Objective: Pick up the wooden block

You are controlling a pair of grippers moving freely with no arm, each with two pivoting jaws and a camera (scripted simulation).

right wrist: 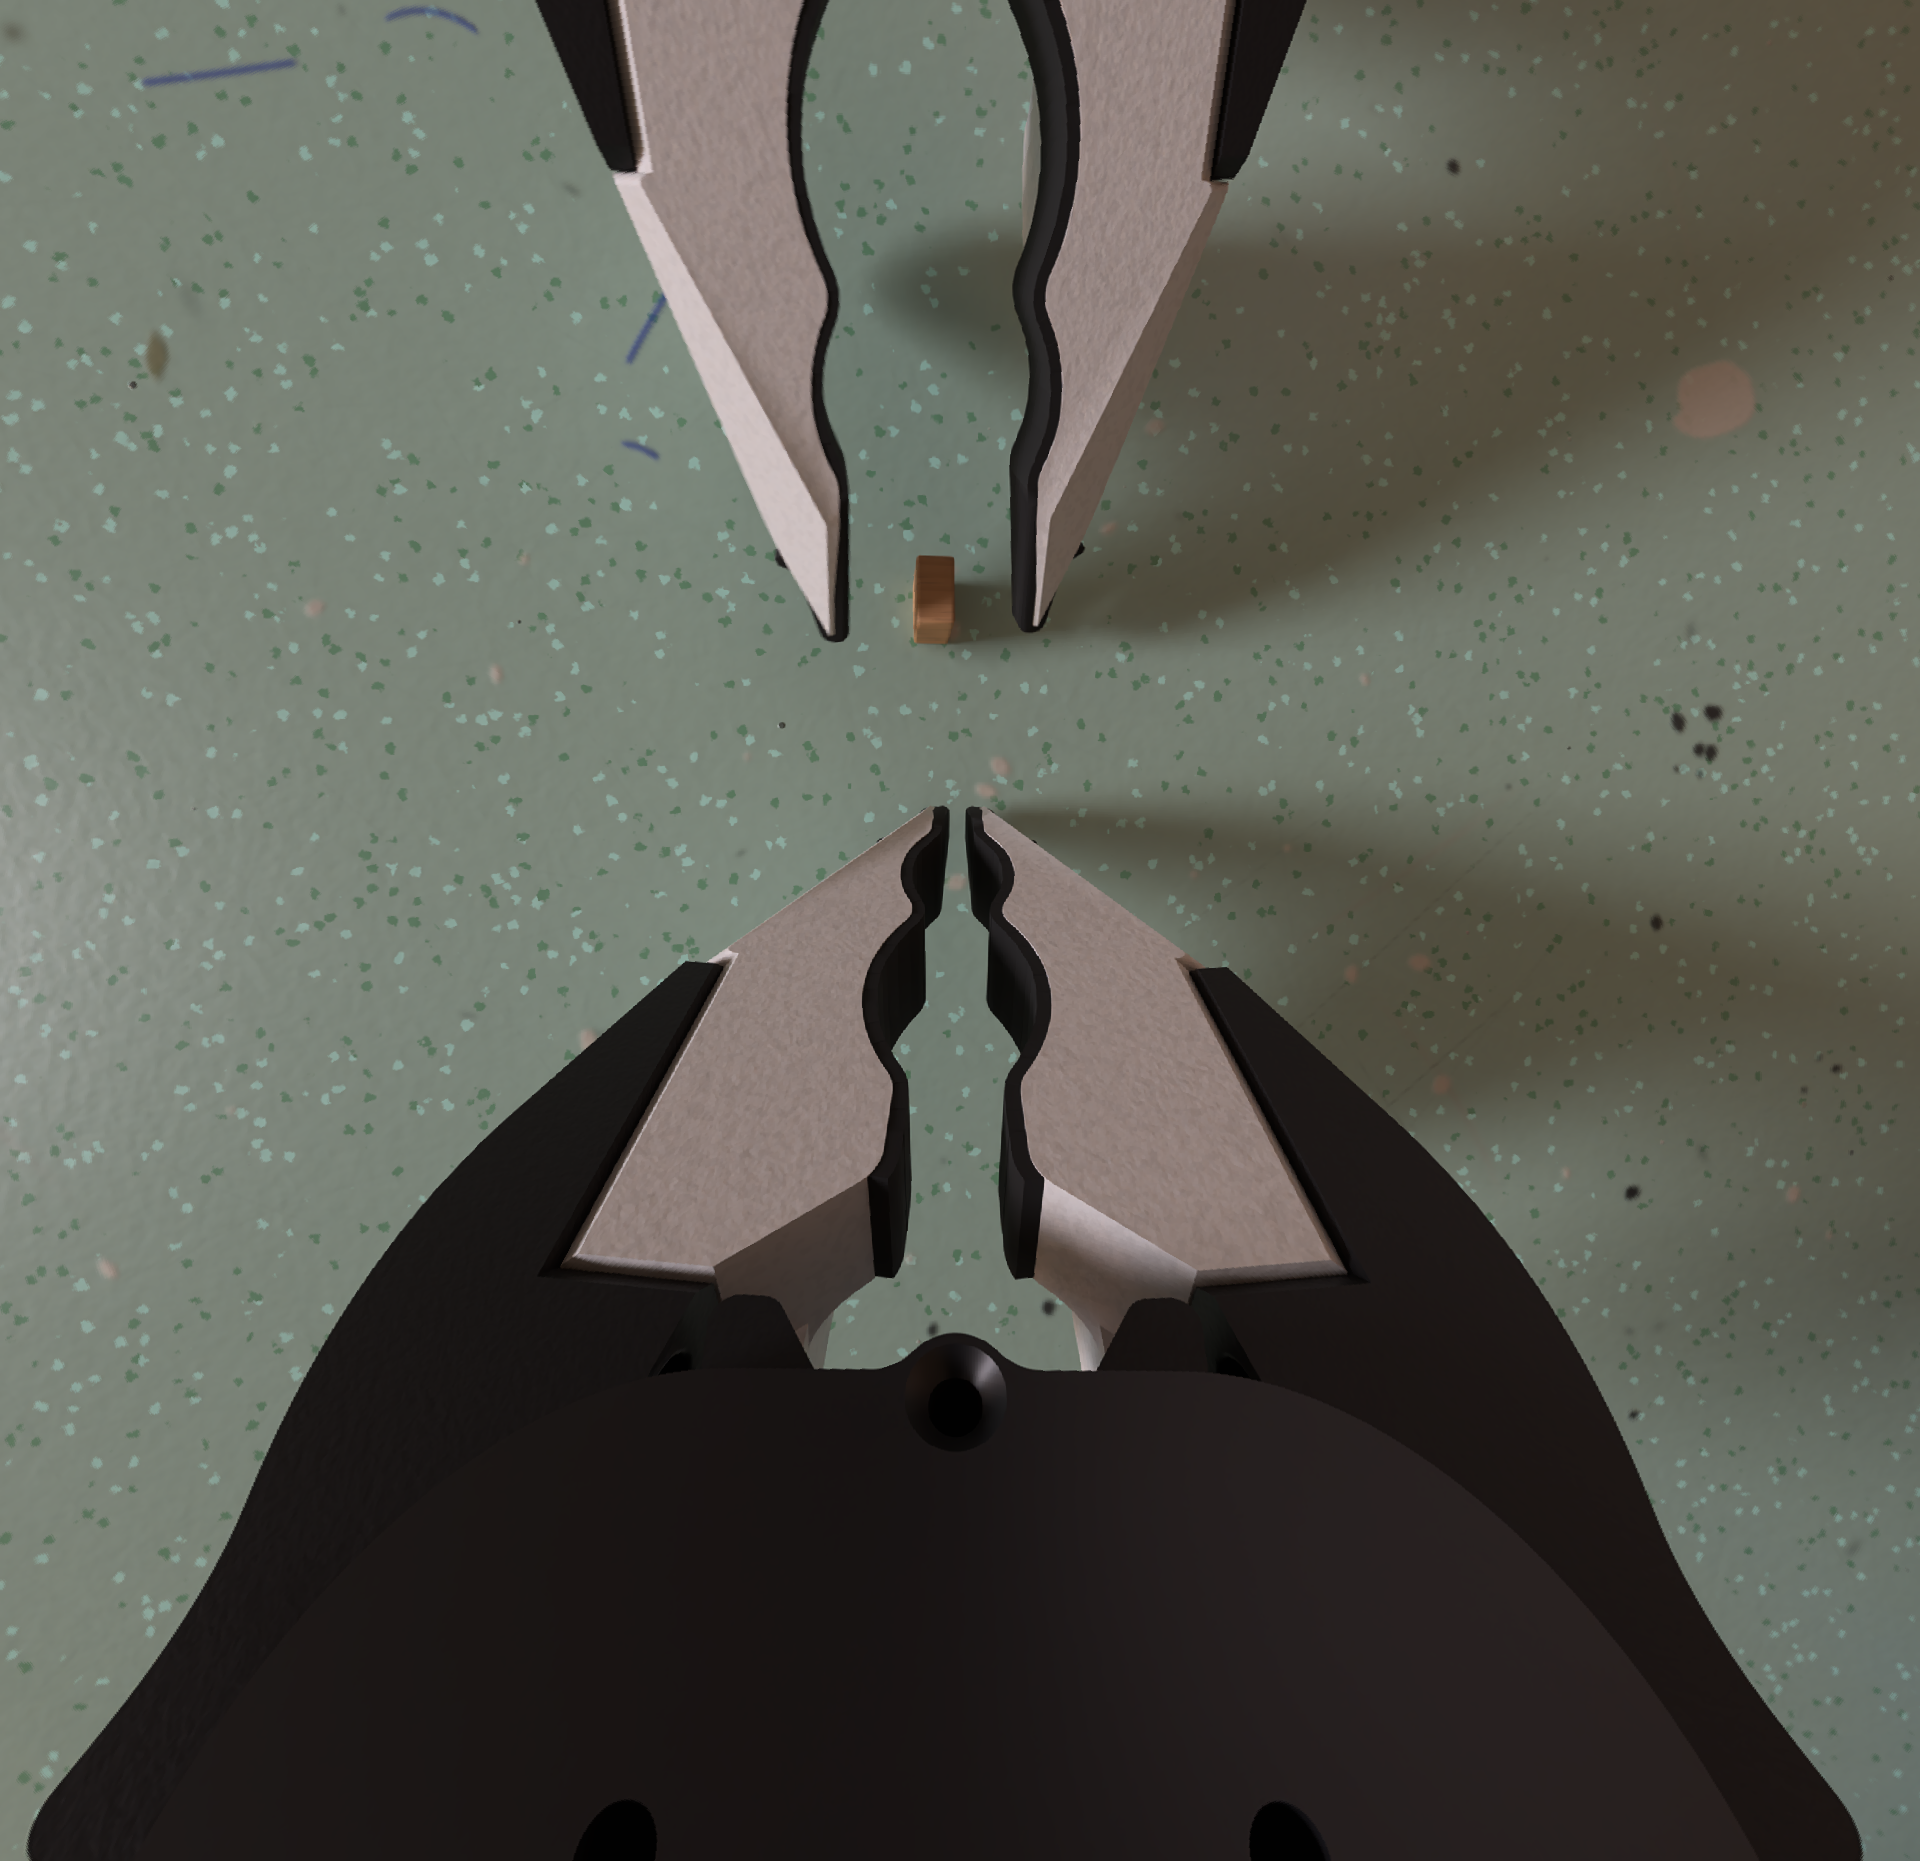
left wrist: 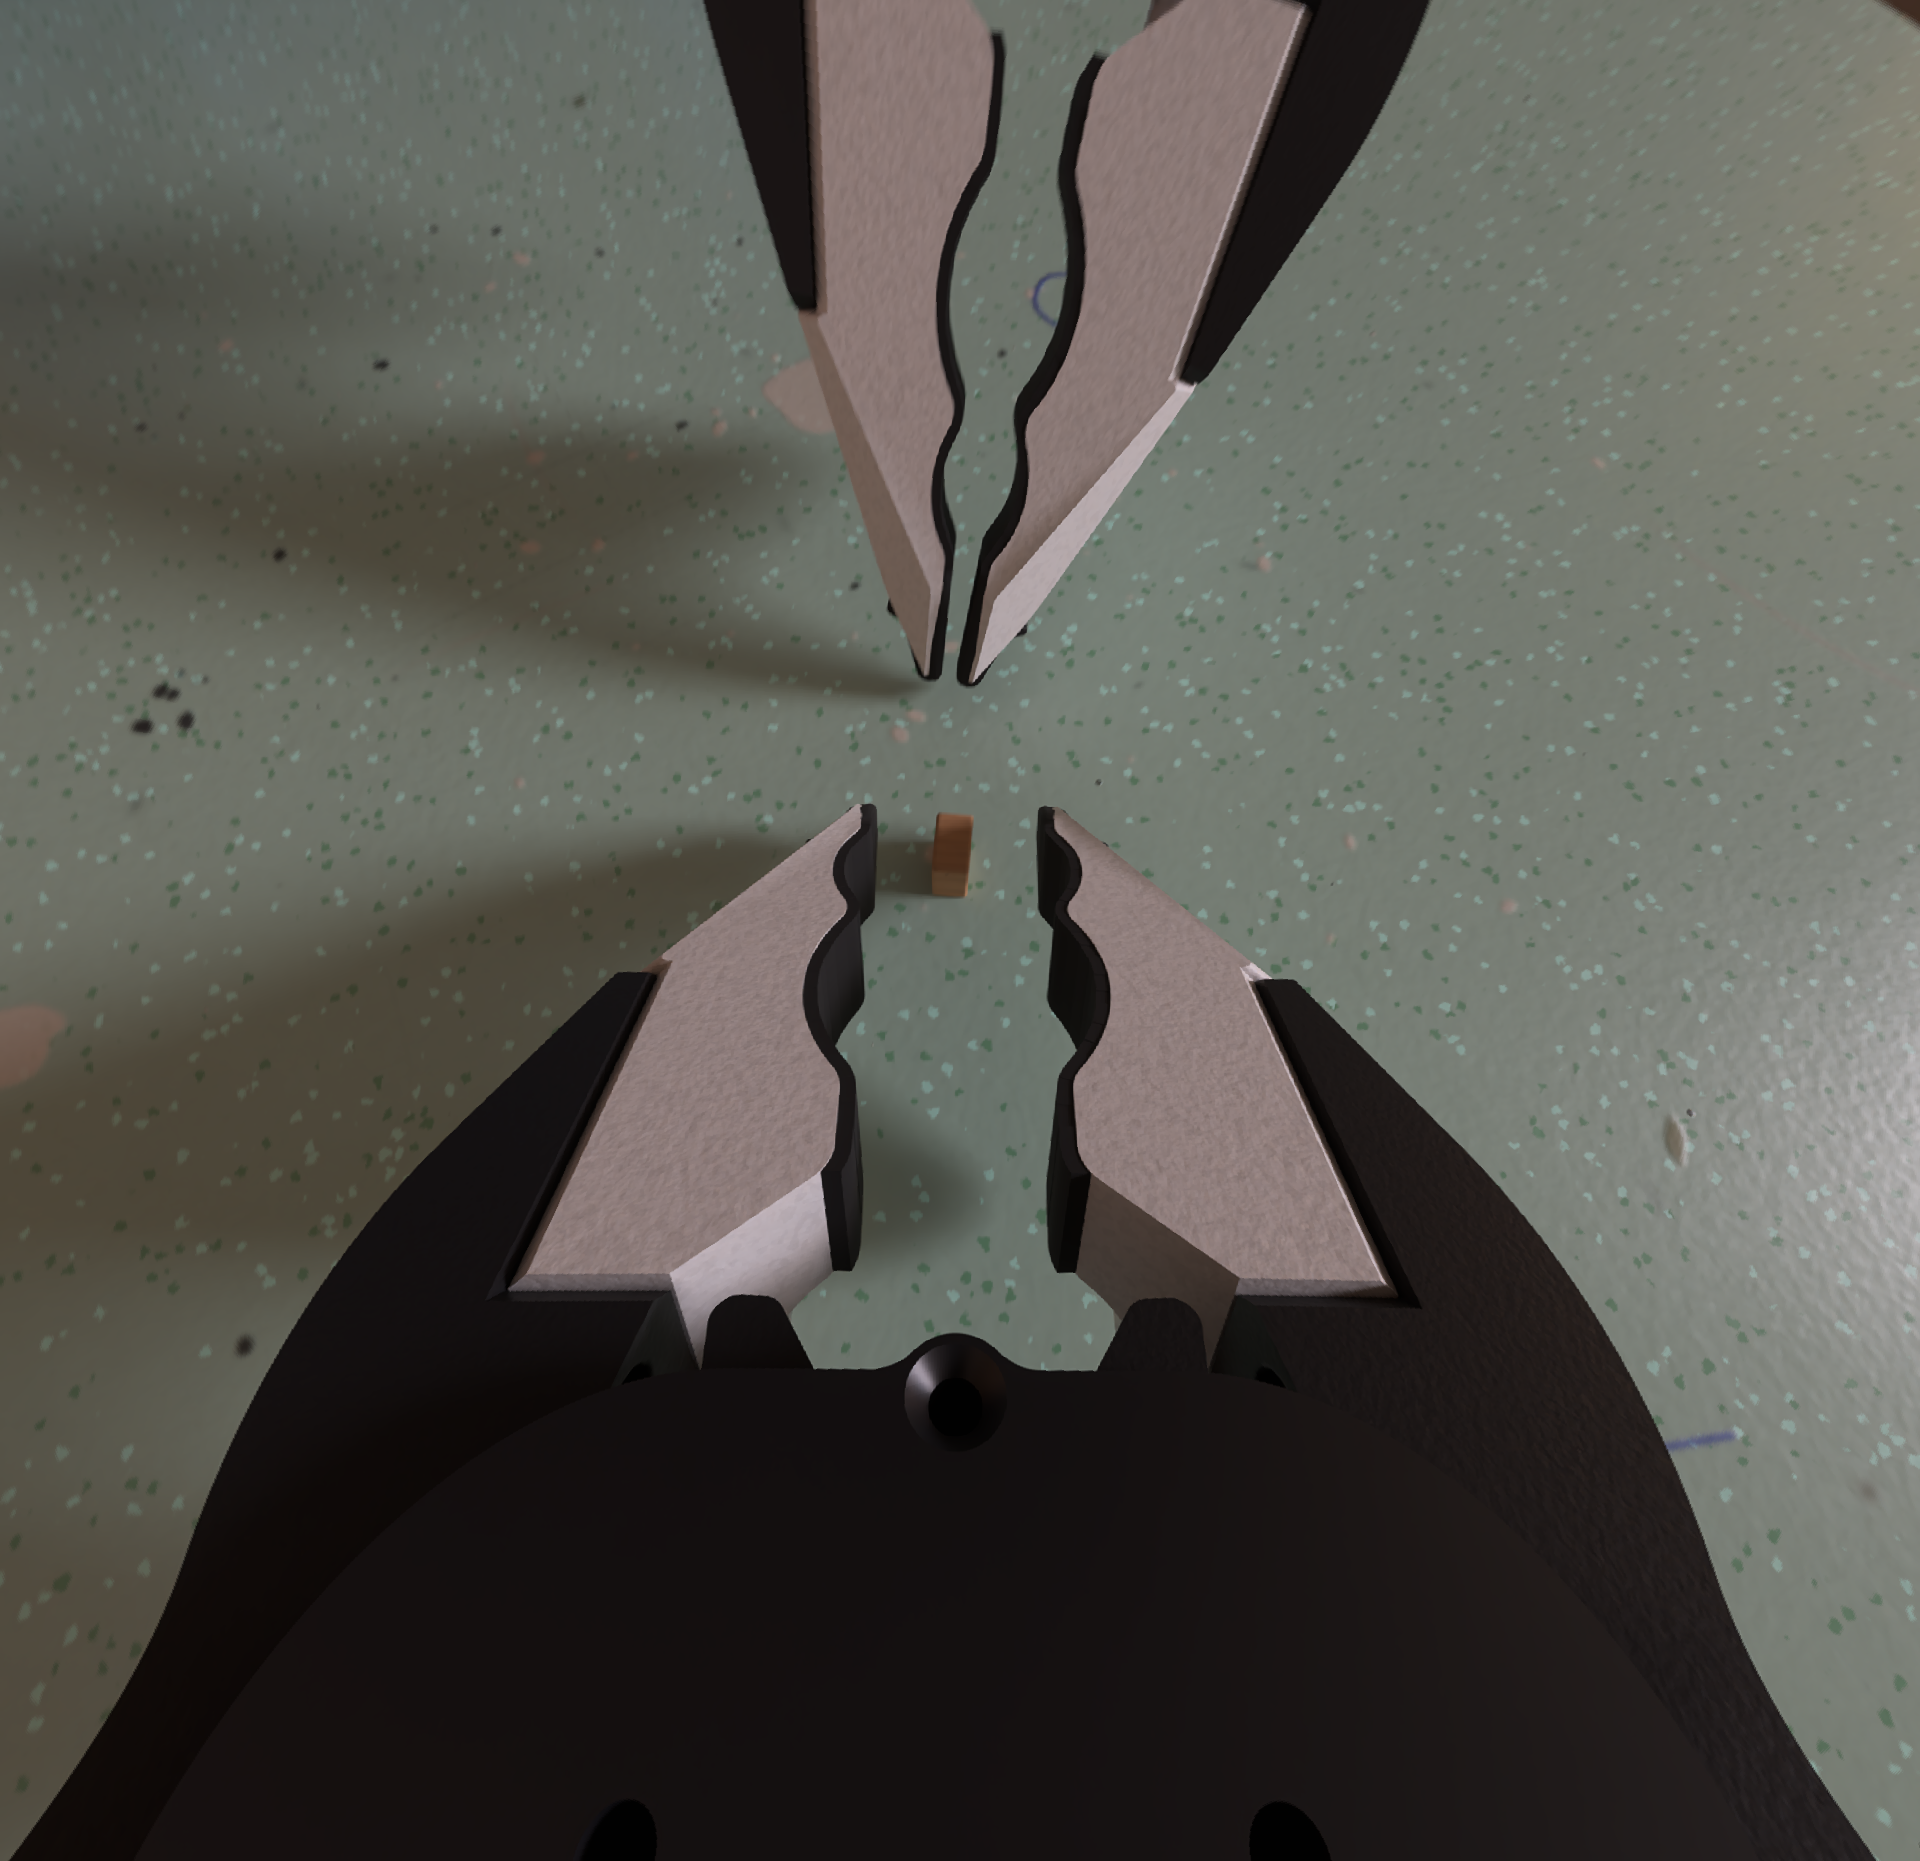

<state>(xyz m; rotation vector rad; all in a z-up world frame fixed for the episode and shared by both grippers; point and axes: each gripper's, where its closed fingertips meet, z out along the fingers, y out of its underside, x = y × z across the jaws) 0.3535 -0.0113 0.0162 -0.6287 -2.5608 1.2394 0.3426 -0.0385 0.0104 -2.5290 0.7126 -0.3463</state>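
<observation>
I have the wooden block sitting on the speckled green table directly between my left gripper's 2 fingertips, clear gaps on both sides, touching neither. Its jaws stand wide. The block's long axis runs along the fingers, narrow faces toward the pads. My right gripper faces it, nearly closed and empty, just short of the block.

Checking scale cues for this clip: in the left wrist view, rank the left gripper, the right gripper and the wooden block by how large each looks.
1. left gripper, though it sits nearest the camera
2. right gripper, which may be equally large in fact
3. wooden block, by far the smallest
</observation>
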